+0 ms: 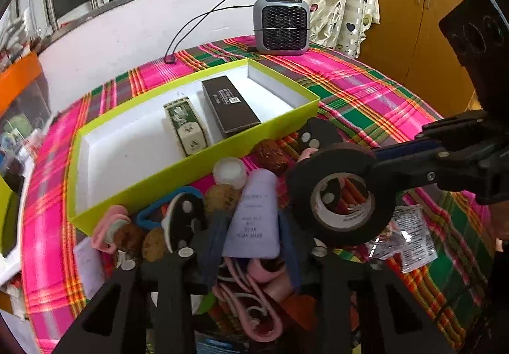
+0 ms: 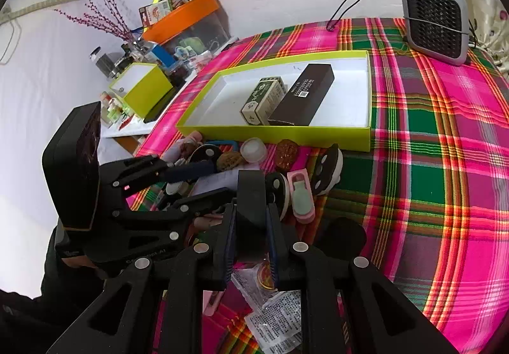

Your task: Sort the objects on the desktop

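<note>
A lime tray (image 1: 288, 123) (image 2: 369, 89) lies on the plaid cloth; it holds a dark long box (image 1: 229, 104) (image 2: 303, 96) and a green-and-cream box (image 1: 186, 124) (image 2: 262, 101). In front of it is a pile of small things. My right gripper (image 2: 249, 194) is shut on a black tape roll (image 1: 340, 191) (image 2: 251, 191) and holds it above the pile. My left gripper (image 1: 251, 226) is shut on a pale lilac tube (image 1: 254, 217) low over the pile.
A grey heater (image 1: 281, 24) (image 2: 435, 29) with a cable stands at the table's far side. The pile has a white cap (image 1: 229, 171), cookies (image 1: 221, 196), a pink cord (image 1: 251, 306), a blue loop (image 1: 152, 215) and clear packets (image 1: 410, 236). A shelf with clutter (image 2: 143, 80) is at left.
</note>
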A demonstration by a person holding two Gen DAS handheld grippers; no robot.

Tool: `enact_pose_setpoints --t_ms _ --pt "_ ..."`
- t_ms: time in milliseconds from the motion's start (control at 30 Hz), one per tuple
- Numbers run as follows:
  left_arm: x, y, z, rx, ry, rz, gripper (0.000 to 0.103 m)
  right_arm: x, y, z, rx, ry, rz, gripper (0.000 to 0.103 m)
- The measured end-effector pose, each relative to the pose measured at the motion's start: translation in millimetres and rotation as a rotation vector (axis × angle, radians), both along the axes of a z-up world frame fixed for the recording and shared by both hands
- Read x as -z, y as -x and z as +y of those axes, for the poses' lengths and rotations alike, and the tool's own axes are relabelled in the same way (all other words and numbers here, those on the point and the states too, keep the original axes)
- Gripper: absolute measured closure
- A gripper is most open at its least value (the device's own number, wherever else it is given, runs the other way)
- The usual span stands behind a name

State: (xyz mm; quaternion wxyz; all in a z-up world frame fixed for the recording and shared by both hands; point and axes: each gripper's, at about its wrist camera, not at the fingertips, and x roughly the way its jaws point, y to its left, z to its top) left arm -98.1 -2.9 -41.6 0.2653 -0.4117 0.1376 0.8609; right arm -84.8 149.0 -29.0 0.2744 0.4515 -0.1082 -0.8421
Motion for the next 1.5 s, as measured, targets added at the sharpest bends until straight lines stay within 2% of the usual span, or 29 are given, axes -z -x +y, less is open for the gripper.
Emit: enact_pose_setpoints --t_ms 233,400,533,833,1067,1300,1500 --pt "-1 -4 -1 -0.033 -0.033 -0.009 0.071 0 -1 0 0.003 0.002 -0.002 0.085" --pt "-12 -10 -14 -0.077 -0.116 -0.006 0.087 0 -3 0 0.002 -0.002 0.001 0.085" --pt "-13 -13 -18 -0.092 -0.124 -0.006 0.088 -1 -4 -2 -0.004 -0.009 0.007 0.085" --pt "-12 -13 -14 -0.096 -0.108 0.001 0.088 0 -5 1 -0.002 -0.005 0.003 0.085" --pt "-2 0 6 -0.073 -0.006 -0.014 0.073 0 -5 0 -0.004 -0.005 0.002 0.085" --pt "2 9 17 -0.073 0.028 -0.029 0.072 0 -4 1 -0.002 -0.001 -0.001 0.085" --pt "2 12 19 -0.091 0.016 -0.04 0.075 0 -6 1 -0.002 -0.006 0.001 0.085"
